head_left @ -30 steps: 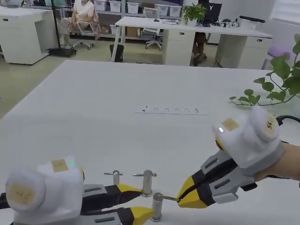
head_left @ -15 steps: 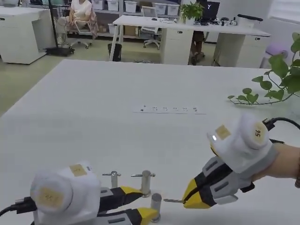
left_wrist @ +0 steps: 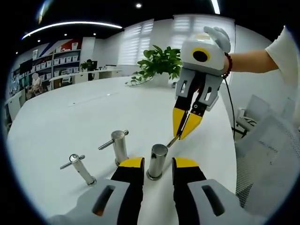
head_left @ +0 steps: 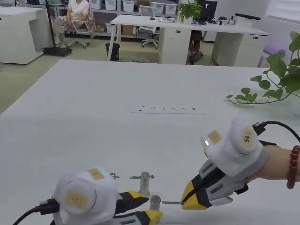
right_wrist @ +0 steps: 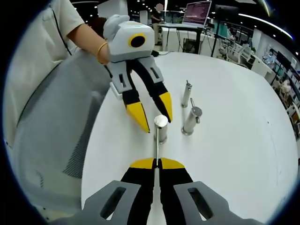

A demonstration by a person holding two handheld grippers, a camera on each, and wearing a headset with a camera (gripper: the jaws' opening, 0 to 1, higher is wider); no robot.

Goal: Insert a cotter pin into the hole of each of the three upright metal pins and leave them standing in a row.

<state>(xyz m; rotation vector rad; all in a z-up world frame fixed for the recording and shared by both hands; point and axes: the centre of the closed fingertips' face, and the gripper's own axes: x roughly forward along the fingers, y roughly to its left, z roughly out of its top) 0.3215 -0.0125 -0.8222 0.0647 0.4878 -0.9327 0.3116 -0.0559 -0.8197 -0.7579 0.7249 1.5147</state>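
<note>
Two down, one to go, by our reckoning: the far pin [left_wrist: 80,168] and the middle pin [left_wrist: 119,146] stand on the smooth white table [left_wrist: 93,108] with cotter wires [left_wrist: 105,145] through their heads. Our left gripper [left_wrist: 158,163] straddles the near pin [right_wrist: 161,129], a polished steel cylinder, jaws apart, while our right gripper [right_wrist: 157,162] pinches the slim cotter pin [right_wrist: 157,145], tip at its head.

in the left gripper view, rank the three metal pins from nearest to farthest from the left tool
1. Bare pin, between the jaws of the left tool.
2. Middle pin, just to the left, with a cotter pin through it.
3. End pin, farthest left in the row.
</note>
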